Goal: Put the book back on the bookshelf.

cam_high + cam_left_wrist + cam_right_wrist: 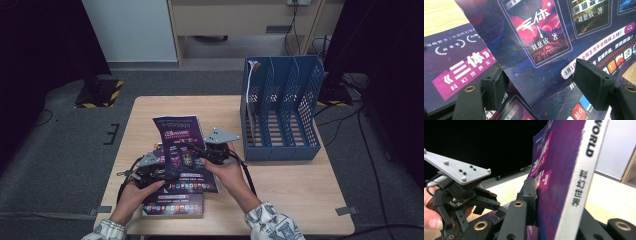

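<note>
We see the right gripper clamping the tilted purple glossy magazine near the table's front edge; the left gripper's jaws stand apart around its lower corner.

Looks like an office or lab room: grey carpet floor, small wooden table with a blue file rack, pale wooden cabinet against the far wall, black cables trailing across the carpet, yellow-black hazard tape on a stand base
</note>
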Motion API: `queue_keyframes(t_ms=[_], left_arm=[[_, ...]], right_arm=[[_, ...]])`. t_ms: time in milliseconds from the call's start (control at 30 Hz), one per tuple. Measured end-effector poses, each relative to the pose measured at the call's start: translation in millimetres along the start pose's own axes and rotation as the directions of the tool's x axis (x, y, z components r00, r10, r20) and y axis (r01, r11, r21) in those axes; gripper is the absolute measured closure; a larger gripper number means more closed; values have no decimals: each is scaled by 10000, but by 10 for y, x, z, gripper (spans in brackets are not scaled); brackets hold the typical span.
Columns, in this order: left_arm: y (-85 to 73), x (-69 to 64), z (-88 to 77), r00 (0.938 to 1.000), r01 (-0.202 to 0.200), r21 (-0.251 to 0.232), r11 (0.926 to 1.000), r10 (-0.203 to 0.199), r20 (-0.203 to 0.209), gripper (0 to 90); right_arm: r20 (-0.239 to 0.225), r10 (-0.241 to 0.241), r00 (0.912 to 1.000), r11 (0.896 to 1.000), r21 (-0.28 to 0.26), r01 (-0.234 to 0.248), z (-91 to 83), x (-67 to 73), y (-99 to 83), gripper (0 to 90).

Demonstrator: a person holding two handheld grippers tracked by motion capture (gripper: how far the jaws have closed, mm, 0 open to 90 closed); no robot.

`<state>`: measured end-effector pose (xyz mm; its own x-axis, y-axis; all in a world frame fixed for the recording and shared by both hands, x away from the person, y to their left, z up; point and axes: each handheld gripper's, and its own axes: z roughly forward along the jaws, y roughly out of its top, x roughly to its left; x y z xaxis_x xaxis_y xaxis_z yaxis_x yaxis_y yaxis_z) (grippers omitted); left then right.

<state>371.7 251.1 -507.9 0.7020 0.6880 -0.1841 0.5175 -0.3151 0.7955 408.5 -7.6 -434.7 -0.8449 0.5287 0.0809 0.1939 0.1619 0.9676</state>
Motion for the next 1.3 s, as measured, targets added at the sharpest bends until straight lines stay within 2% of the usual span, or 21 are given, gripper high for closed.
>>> queue_keyframes(t_ms=[233,267,300,333,367,467,700,900,1033,1200,1300], left_arm=[[31,-23,-23,9997,-223,-165,9996,224,62,297],[50,-9,-52,10000,24,-466,9989,-23,20,344],[50,-9,-52,10000,24,-466,9989,-23,20,380],[61,1,-78,9998,-6,-608,9982,-5,-188,380],[67,7,-89,9998,-8,-616,9981,-6,-219,463],[97,10,-116,9995,-39,-635,9980,18,-321,549],[134,-2,-128,9988,-68,-478,9988,44,-486,607],[150,-8,-142,9985,-166,-452,9988,142,-535,647],[163,-6,-154,9983,-122,-513,9986,92,-581,670],[181,13,-213,9972,-134,-810,9966,74,-739,714],[195,15,-239,9959,-368,-843,9958,296,-858,732]], right_arm=[[8,-262,9997,9988,-413,262,-43,-5,50,799],[29,-339,9994,9978,-565,340,-60,-4,66,800],[29,-339,9994,9978,-565,340,-60,-4,66,800],[42,-349,9994,9975,-618,351,-66,-5,69,801],[59,-375,9993,9968,-707,378,-76,-6,76,801],[60,-382,9993,9957,-840,386,-85,-19,81,803],[109,-143,9998,9974,-712,150,-80,-67,61,804],[182,67,9998,9993,-373,-61,-87,-93,68,809],[151,108,9998,9995,-297,-103,-96,-102,80,813],[110,165,9998,9992,-360,-161,-120,-116,113,814],[107,127,9999,9992,-375,-123,-132,-114,136,812]])
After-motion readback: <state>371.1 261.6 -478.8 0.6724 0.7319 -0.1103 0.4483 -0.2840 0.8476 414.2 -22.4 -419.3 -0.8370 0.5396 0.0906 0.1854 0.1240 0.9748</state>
